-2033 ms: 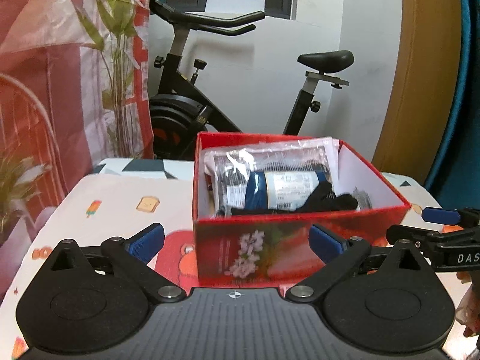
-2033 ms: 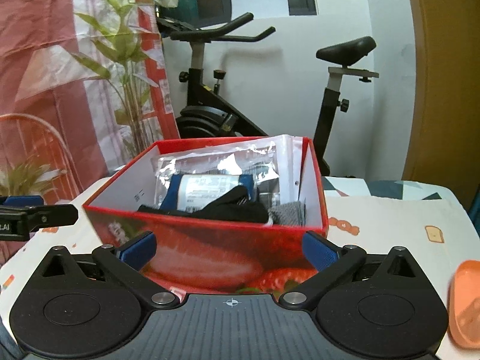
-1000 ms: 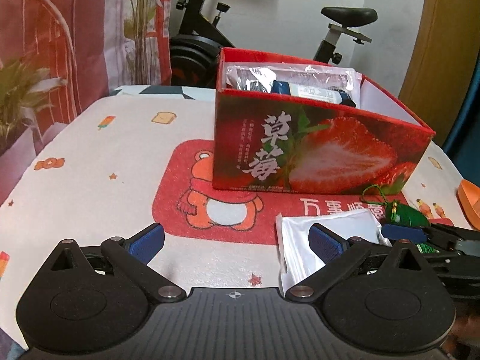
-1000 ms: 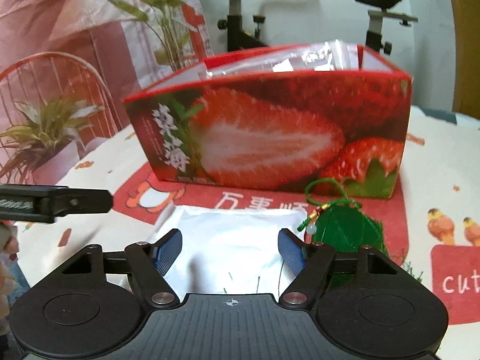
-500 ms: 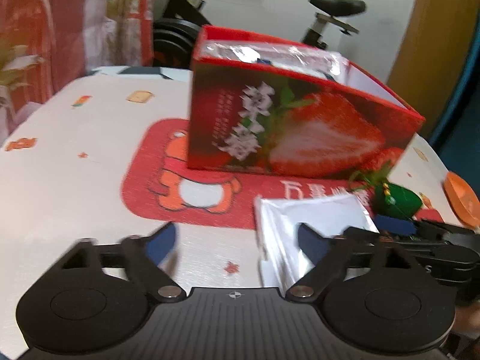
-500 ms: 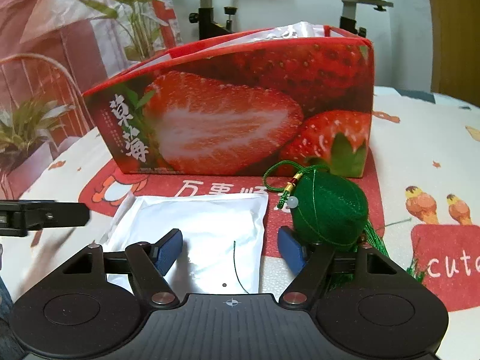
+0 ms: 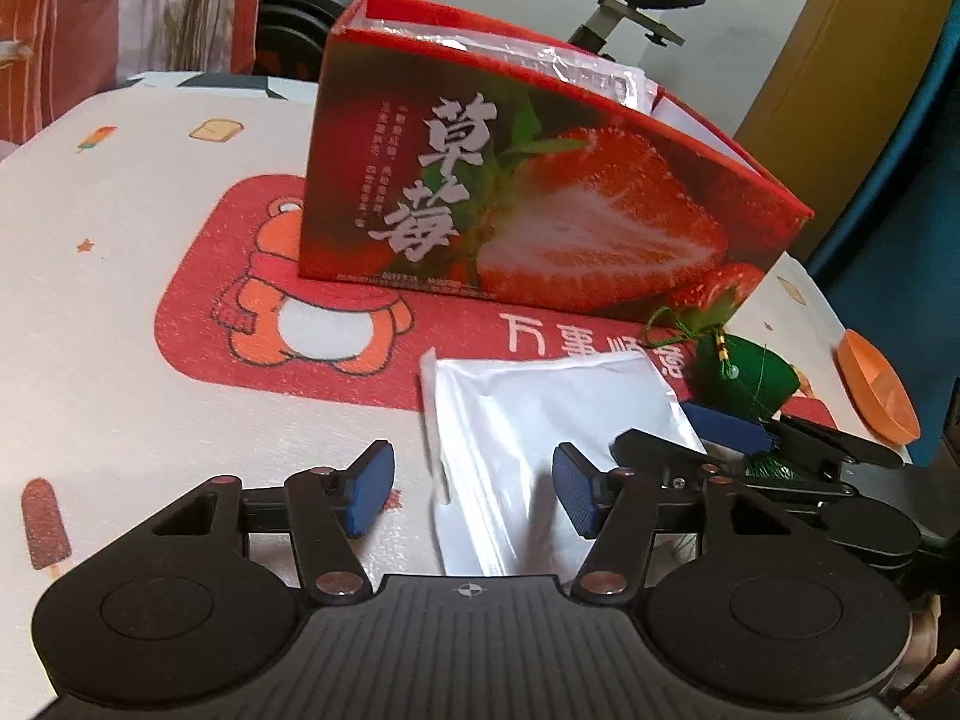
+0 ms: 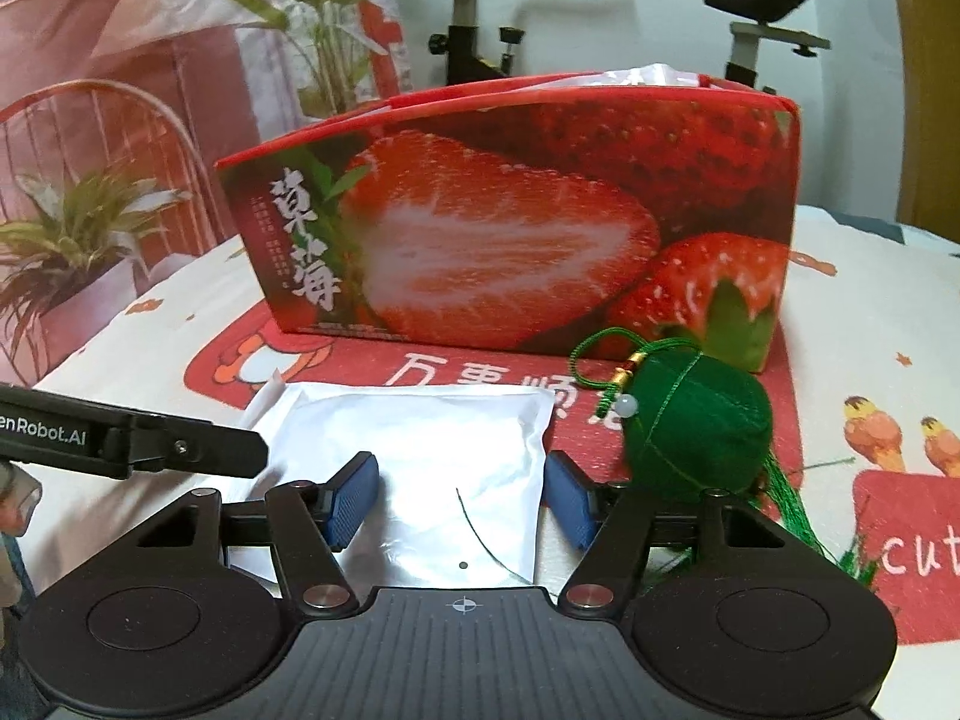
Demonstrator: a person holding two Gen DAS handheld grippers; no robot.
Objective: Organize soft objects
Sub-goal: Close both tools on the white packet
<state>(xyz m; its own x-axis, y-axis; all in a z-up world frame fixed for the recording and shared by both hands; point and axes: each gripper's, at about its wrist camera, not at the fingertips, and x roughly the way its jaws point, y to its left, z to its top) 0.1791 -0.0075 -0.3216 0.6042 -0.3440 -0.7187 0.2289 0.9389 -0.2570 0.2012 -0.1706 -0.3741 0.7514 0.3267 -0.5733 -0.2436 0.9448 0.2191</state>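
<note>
White plastic pouch [image 8: 414, 456] lies flat on the cartoon tablecloth [image 7: 120, 324], right in front of the strawberry box [image 8: 528, 240]. Both the left gripper [image 7: 474, 489] and right gripper [image 8: 462, 501] straddle it, jaws closing, not pinching yet. Green sachet [image 8: 696, 426] just beside.

Soft, dim indoor light, slight blur, fisheye bending at edges, glare on white pouch [image 7: 558, 420].

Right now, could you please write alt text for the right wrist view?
The right gripper, jaws closing, straddles a flat white pouch on the tablecloth. A green tasselled sachet lies beside it, before a strawberry-printed box.
</note>
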